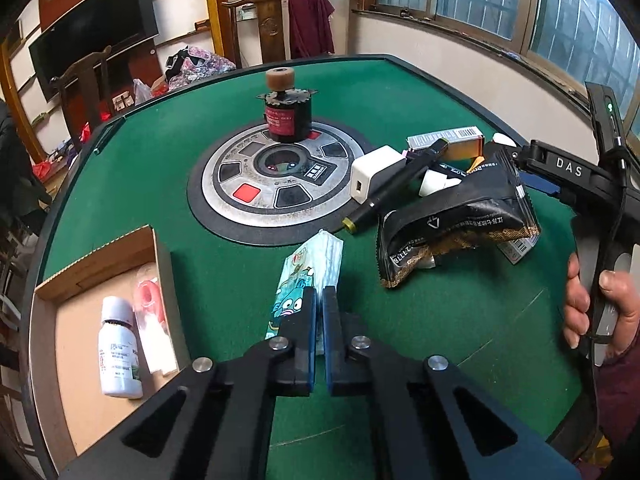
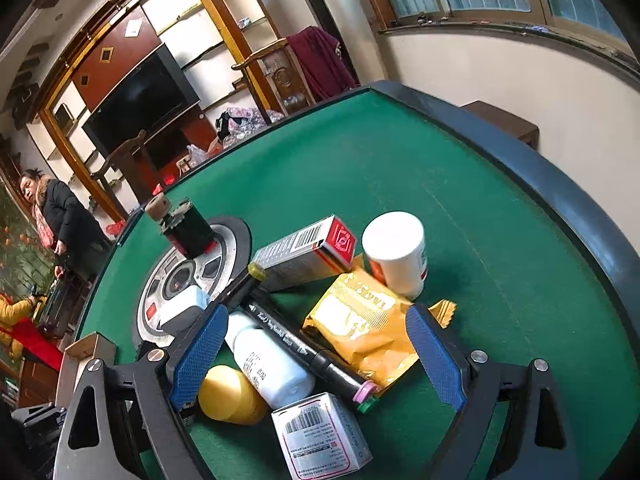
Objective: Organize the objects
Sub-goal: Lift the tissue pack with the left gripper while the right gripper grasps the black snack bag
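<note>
My left gripper (image 1: pixel 319 294) is shut on a tissue pack (image 1: pixel 308 268) with a cartoon print, held over the green table (image 1: pixel 224 272) just right of a cardboard box (image 1: pixel 100 268). The box holds a white bottle (image 1: pixel 119 348) and a pink-and-white packet (image 1: pixel 150 308). My right gripper (image 2: pixel 316 328) is open above a pile: a black marker (image 2: pixel 304 344), a small white bottle (image 2: pixel 268 360), a yellow snack pack (image 2: pixel 360 320), a yellow cap (image 2: pixel 228 396) and a white carton (image 2: pixel 320 436). In the left view it (image 1: pixel 516 160) sits behind a black snack bag (image 1: pixel 456 220).
A black motor (image 1: pixel 286 112) stands on the round control panel (image 1: pixel 272 176) at the table's centre. A white charger (image 1: pixel 374 172), a grey-and-red carton (image 2: pixel 304 248) and a white cup (image 2: pixel 396 252) lie in the pile. A person (image 2: pixel 56 216) stands beyond the far left edge.
</note>
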A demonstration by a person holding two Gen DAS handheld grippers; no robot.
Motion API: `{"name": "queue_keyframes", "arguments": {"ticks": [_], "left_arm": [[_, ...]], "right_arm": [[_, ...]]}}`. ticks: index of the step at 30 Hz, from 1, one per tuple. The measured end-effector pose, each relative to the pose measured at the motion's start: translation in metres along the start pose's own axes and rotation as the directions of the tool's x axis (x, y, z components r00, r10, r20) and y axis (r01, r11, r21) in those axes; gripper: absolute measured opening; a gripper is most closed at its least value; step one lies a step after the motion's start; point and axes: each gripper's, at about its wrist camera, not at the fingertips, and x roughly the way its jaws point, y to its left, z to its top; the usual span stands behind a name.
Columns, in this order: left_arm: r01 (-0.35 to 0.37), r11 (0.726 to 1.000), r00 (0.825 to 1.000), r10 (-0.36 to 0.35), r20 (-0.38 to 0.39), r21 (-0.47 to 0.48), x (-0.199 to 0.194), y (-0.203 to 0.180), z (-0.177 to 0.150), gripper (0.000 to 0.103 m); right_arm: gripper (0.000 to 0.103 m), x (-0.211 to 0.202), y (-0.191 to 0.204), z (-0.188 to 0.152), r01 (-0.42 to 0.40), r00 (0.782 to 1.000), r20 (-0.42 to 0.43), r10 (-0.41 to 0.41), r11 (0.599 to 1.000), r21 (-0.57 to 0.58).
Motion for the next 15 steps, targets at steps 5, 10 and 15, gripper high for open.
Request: {"name": "queue_keyframes", "arguments": {"ticks": [5,10,15], "left_arm": [[-0.052,0.996,0.997,0.056,-0.051,0.077,0.019,-0.014,-0.004,0.05],[-0.084,0.991,0.99,0.095,-0.104,0.101,0.039,-0.023,-0.002,0.065],[-0.068,0.998,0.989,0.067,-0.132,-0.007,0.055,-0.021,-0.001,0.074]], "right_arm": [[0.093,-0.002,0.002,-0.001,-0.005,1.0,0.007,0.005,1.0,-0.007],[0.093,0.0,0.003,-0.001,-0.002,1.0,-0.001,0.002,1.0,-0.008],[0.093,-0.001,0.003,-0.001,0.0,1.0,0.005,0.0,1.0,-0.012]]}}
